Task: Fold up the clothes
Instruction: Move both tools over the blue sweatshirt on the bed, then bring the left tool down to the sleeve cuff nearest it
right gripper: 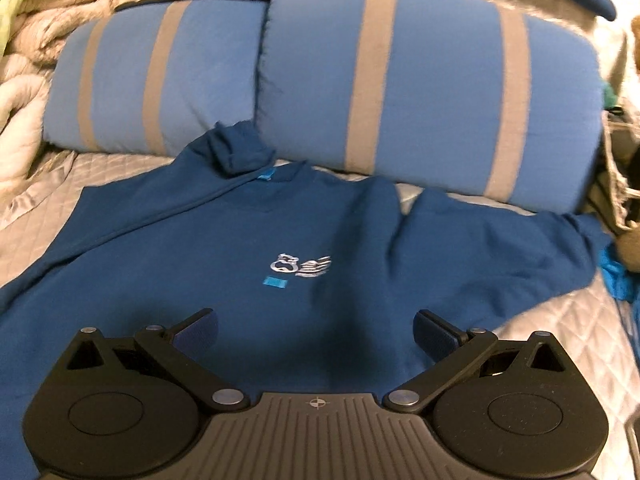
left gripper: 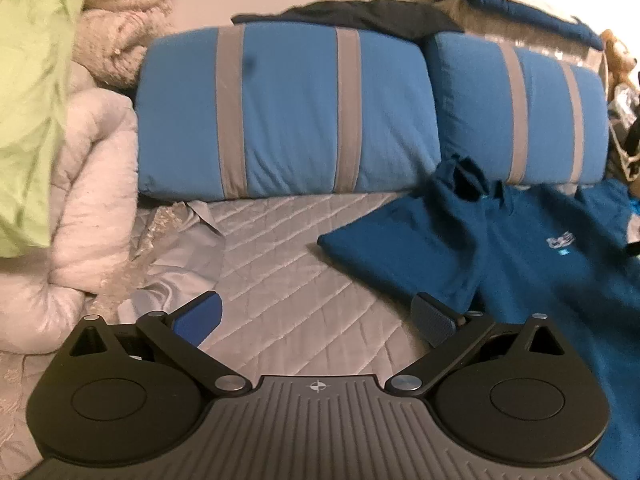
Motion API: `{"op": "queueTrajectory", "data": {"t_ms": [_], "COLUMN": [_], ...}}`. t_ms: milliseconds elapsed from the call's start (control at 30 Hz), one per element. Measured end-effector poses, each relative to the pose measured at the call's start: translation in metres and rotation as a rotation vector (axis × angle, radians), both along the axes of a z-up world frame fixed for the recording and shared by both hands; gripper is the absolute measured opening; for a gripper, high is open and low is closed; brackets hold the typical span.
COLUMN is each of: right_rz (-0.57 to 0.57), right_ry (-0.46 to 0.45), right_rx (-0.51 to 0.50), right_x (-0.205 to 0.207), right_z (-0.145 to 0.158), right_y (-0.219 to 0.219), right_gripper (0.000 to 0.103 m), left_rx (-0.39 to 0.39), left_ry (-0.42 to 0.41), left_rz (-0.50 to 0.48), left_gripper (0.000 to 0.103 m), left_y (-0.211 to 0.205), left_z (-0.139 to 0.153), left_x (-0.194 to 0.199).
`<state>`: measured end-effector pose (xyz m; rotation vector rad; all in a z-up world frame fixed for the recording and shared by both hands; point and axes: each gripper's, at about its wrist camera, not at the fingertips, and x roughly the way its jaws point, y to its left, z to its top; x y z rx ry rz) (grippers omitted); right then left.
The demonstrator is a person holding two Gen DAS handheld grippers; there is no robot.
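A dark blue sweatshirt with a small white chest logo lies face up on the quilted grey bed cover. Its left sleeve is folded in over the body, with the cuff bunched near the collar. The right sleeve stretches out toward the right. My right gripper hovers open over the lower chest of the sweatshirt, holding nothing. My left gripper is open above bare quilt, just left of the sweatshirt, whose folded edge lies by the right finger.
Two light blue pillows with grey stripes lean along the head of the bed behind the sweatshirt. A heap of pale blankets and a green cloth lies at the left. More clutter sits at the right edge.
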<state>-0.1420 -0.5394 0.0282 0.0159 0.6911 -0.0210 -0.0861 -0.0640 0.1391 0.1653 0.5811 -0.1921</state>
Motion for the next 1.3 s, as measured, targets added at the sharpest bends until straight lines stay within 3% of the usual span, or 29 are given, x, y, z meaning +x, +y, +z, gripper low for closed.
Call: {"op": "queueTrajectory", "data": {"t_ms": [233, 567, 900, 1000, 1200, 1267, 1300], "right_rz": [0.037, 0.018, 0.001, -0.004, -0.037, -0.036, -0.036], "right_ry": [0.049, 0.087, 0.058, 0.047, 0.058, 0.059, 0.060], "right_rx": [0.019, 0.088, 0.105, 0.111, 0.145, 0.148, 0.149], "right_x": [0.013, -0.026, -0.047, -0.049, -0.045, -0.045, -0.045], "right_z": [-0.005, 0.000, -0.002, -0.003, -0.005, -0.006, -0.007], "right_y": [0.015, 0.027, 0.045, 0.044, 0.041, 0.041, 0.041], "right_gripper": [0.103, 0.103, 0.103, 0.103, 0.103, 0.103, 0.103], "left_rx": [-0.097, -0.150, -0.032, 0.005, 0.018, 0.012, 0.019], "left_ry": [-0.062, -0.024, 0.045, 0.075, 0.177, 0.231, 0.251], "left_rz": [-0.031, -0.127, -0.270, -0.289, -0.311, -0.306, -0.302], "left_gripper": [0.103, 0.103, 0.102, 0.092, 0.092, 0.089, 0.077], "left_y": [0.010, -0.028, -0.103, -0.121, -0.148, -0.154, -0.157], "left_z": [0.016, -0.016, -0.049, -0.058, -0.077, -0.086, -0.090], "left_x": [-0.021, 0.010, 0.049, 0.060, 0.087, 0.097, 0.100]}}
